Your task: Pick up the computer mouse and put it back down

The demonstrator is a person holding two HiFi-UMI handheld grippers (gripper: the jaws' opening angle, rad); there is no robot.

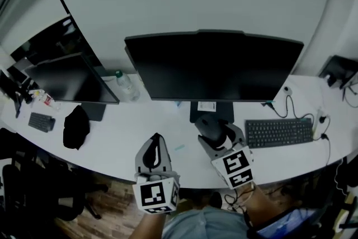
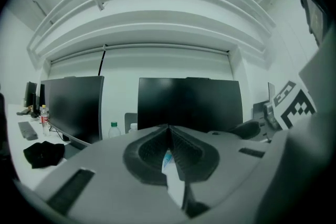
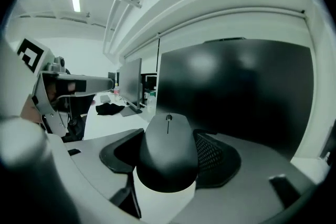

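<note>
My right gripper (image 1: 215,132) is shut on a black computer mouse (image 1: 207,125), holding it above the white desk (image 1: 117,140) in front of the big monitor's stand. In the right gripper view the mouse (image 3: 168,152) sits between the two dark jaws, scroll wheel pointing away, with the monitor screen behind it. My left gripper (image 1: 156,140) hangs to the left of it, over the desk's front edge. Its jaws are shut tip to tip with nothing in them, as the left gripper view (image 2: 168,131) shows.
A large dark monitor (image 1: 212,67) stands at the middle back, a second one (image 1: 70,78) at the left. A black keyboard (image 1: 278,132) lies to the right with cables behind it. A water bottle (image 1: 126,85), a black cloth (image 1: 76,126) and a small keyboard (image 1: 41,121) are on the left.
</note>
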